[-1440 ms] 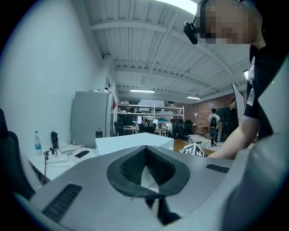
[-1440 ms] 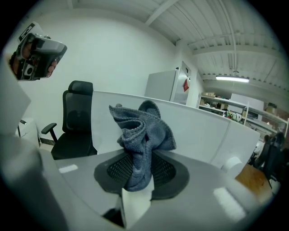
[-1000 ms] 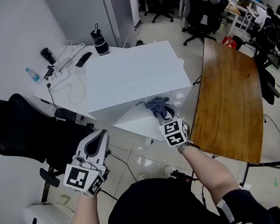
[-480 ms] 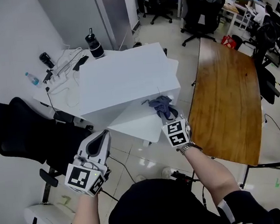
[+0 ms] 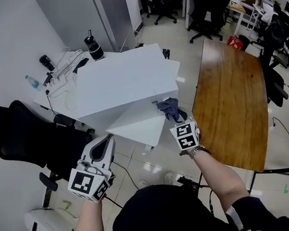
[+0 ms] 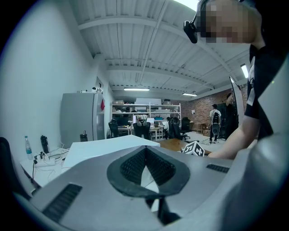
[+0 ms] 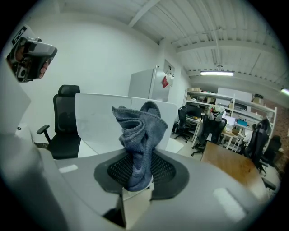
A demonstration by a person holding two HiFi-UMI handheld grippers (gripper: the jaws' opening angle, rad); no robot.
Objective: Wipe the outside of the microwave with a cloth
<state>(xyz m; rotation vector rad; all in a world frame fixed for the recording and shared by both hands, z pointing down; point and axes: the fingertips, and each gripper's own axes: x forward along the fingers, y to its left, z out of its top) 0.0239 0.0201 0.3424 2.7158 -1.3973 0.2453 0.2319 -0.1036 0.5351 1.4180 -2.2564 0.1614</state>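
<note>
Grey-blue cloth [image 7: 137, 135]: pinched low in the right gripper [image 7: 137, 173], jaws part-closed on it, the rest bunched upright.
Microwave [image 5: 120, 79]: white box, ahead-left of the cloth, long side across the head view (contact unclear).
Left gripper [image 6: 145, 167]: closed, empty, farther off.
Right arm [image 5: 210, 167]: extended, gripper tipped slightly down.
Grippers needed, judged: 1.

Left gripper [image 5: 104, 140], right gripper [image 5: 179, 120]: grey shells, black mesh pads [image 6: 131, 164], black-white marker cubes [image 5: 85, 184]; black shirt [image 5: 159, 212]; wristwatch [image 5: 191, 152].

Nubby grey cloth [image 7: 137, 133], smooth matt white microwave [image 5: 123, 81], glossy varnished wooden table [image 5: 232, 104].
</note>
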